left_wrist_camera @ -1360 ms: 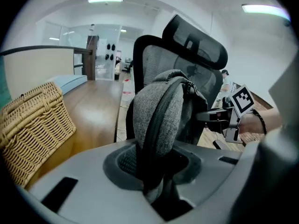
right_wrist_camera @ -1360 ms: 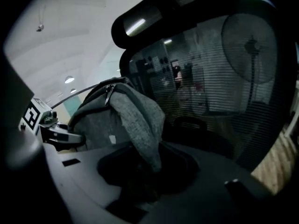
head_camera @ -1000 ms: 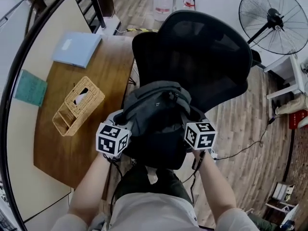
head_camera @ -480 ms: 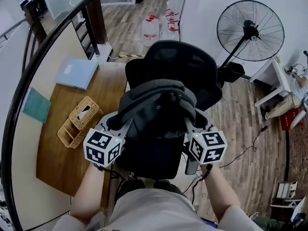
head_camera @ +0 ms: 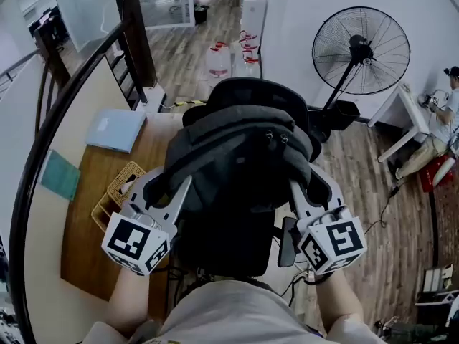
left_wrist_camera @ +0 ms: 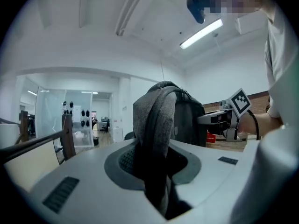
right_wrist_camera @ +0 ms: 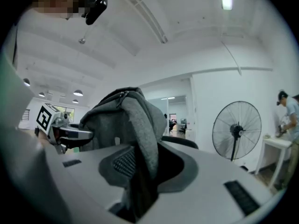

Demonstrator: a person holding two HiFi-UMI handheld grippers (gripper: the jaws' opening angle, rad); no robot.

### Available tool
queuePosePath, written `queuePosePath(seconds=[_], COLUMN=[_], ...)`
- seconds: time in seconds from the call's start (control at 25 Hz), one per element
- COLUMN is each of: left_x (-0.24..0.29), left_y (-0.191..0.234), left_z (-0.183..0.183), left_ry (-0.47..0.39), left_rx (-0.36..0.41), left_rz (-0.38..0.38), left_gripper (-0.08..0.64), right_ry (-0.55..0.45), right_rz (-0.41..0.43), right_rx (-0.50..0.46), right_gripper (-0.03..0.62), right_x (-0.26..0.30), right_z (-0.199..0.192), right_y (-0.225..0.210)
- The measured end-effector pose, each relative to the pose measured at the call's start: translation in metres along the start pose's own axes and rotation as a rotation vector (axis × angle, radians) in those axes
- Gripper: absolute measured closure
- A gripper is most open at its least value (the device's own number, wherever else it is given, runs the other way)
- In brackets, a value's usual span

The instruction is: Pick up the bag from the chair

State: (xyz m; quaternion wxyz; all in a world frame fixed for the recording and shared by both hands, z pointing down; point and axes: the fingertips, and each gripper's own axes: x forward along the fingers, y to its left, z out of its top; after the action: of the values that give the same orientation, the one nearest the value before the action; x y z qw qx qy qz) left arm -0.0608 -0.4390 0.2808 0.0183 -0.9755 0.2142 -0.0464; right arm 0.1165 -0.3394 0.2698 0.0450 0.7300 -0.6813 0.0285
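Note:
A dark grey backpack [head_camera: 240, 153] hangs in the air between my two grippers, lifted above the black office chair [head_camera: 247, 95]. My left gripper [head_camera: 166, 192] is shut on the bag's left shoulder strap [left_wrist_camera: 152, 139], which runs down between its jaws. My right gripper [head_camera: 305, 192] is shut on the right strap [right_wrist_camera: 140, 139] the same way. In the left gripper view the bag's body [left_wrist_camera: 187, 115] rises ahead, and the right gripper's marker cube [left_wrist_camera: 239, 101] shows beyond it. The chair seat is hidden under the bag.
A wooden desk [head_camera: 86, 221] at the left holds a wicker basket [head_camera: 115, 192], a blue folder [head_camera: 115, 129] and a green notebook [head_camera: 59, 175]. A standing fan [head_camera: 361, 41] is at the right rear, and a person [head_camera: 445, 84] by a white table. A dark railing [head_camera: 43, 142] curves along the left.
Both grippers have risen with the backpack, which now hangs higher and closer to the head camera and covers more of the chair.

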Motion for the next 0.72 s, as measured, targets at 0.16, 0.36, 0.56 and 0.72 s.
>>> queuePosePath(seconds=[0.16, 0.36, 0.56, 0.72], left_x=[-0.005, -0.009, -0.008, -0.001], left_y=[-0.015, -0.041, -0.058, -0.062], left_z=[0.021, 0.025, 0.010, 0.001], left_ry=[-0.054, -0.103, -0.133, -0.117], left_rx=[0.025, 0.019, 0.009, 0.012], left_rz=[-0.019, -0.042, -0.064, -0.072], left_gripper=[0.474, 0.472, 0.469, 0.469], right_ry=[-0.030, -0.052, -0.034, -0.028], right_rz=[-0.012, -0.024, -0.045, -0.058], right_rx=[-0.001, -0.018, -0.013, -0.013], right_gripper=[0.482, 0.482, 0.485, 0.492], right_x=[-0.022, -0.057, -0.069, -0.070], right_z=[0.016, 0.022, 0.003, -0.010], right_y=[-0.003, -0.009, -0.016, -0.020])
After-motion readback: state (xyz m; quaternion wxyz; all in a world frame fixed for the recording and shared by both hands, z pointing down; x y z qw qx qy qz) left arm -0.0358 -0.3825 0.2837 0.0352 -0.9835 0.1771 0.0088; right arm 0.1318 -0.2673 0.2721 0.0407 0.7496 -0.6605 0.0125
